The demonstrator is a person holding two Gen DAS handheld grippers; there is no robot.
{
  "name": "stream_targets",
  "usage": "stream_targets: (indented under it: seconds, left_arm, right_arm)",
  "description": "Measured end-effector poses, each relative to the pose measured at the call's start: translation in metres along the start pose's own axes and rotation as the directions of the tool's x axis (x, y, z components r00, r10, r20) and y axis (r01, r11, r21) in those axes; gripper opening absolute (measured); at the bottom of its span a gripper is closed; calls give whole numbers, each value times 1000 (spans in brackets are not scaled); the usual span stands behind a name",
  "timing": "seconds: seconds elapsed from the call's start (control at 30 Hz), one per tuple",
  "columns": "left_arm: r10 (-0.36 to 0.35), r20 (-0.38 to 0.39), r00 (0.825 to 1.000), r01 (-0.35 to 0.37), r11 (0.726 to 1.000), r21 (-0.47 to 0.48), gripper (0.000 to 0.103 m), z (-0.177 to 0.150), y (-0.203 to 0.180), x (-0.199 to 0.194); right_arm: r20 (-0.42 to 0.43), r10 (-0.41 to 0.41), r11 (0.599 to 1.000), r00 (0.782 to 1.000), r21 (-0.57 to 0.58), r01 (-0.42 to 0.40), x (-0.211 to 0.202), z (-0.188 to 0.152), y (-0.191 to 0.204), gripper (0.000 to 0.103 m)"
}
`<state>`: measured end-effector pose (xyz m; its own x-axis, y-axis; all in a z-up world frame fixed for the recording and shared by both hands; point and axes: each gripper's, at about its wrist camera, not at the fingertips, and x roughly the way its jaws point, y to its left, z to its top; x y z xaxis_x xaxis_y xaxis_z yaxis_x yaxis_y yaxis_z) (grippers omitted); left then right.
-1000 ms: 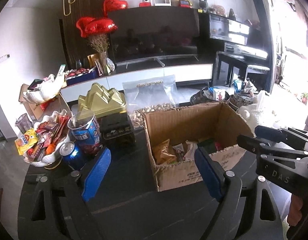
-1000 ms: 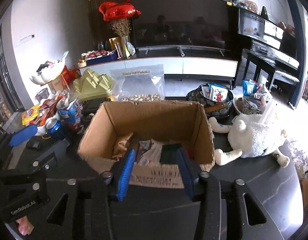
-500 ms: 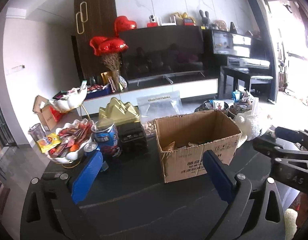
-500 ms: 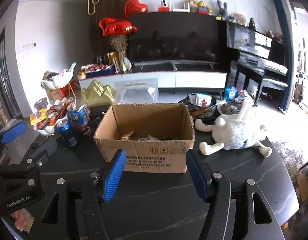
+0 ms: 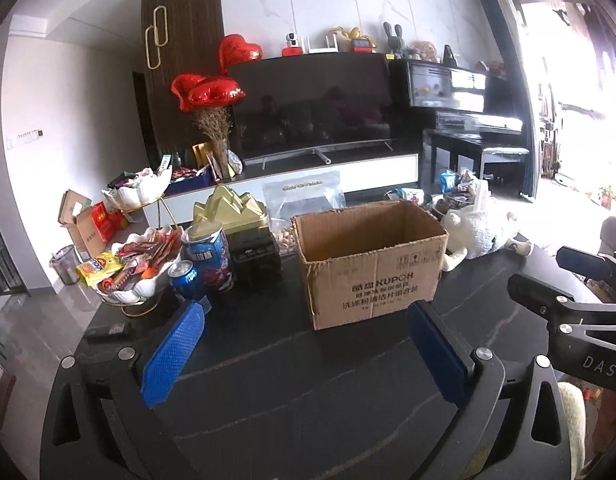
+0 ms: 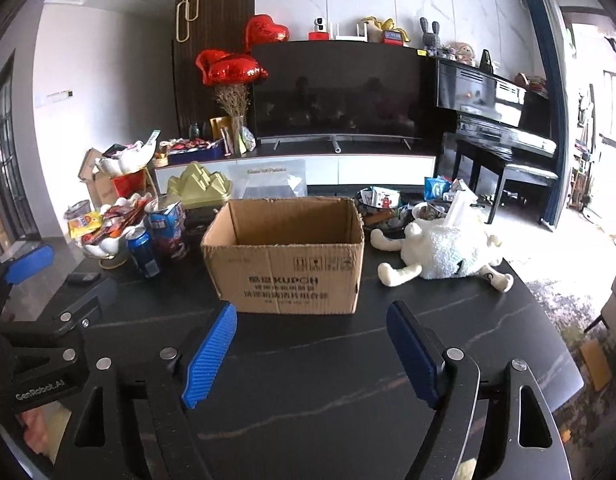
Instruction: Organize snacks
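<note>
Open brown cardboard box (image 6: 286, 256) sits mid-way across dark marble-veined surface (image 6: 327, 376), toward far edge; white shell-shaped bowl of snack packets (image 5: 134, 266) near left edge. Left tongs (image 5: 304, 354) & right tongs (image 6: 309, 354) spread wide, holding nothing.

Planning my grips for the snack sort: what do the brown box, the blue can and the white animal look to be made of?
Brown box: corrugated cardboard, matte, with frayed top edges and printed lettering. Blue can: seemingly metal, glossy, with a silvery pull-tab top. White animal: plush fabric, with a fluffy, curly-looking pile; probably soft. Both tools are open and empty.
</note>
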<state>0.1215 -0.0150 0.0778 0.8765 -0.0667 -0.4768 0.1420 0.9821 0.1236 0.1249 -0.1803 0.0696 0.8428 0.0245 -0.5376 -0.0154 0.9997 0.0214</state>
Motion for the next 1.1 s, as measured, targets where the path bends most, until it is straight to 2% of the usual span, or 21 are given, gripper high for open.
stream_targets:
  seconds: [0.43,1.1]
  left_arm:
    - [-11,33,999,11,1000,-21,103,-8,3,-21]
    - [-35,25,999,35,999,-20,103,-10,3,-25]
  right_arm:
    - [27,25,1000,999,-9,-24,-19,-12,8,78]
    - [26,36,999,999,-5,-36,-21,-15,7,78]
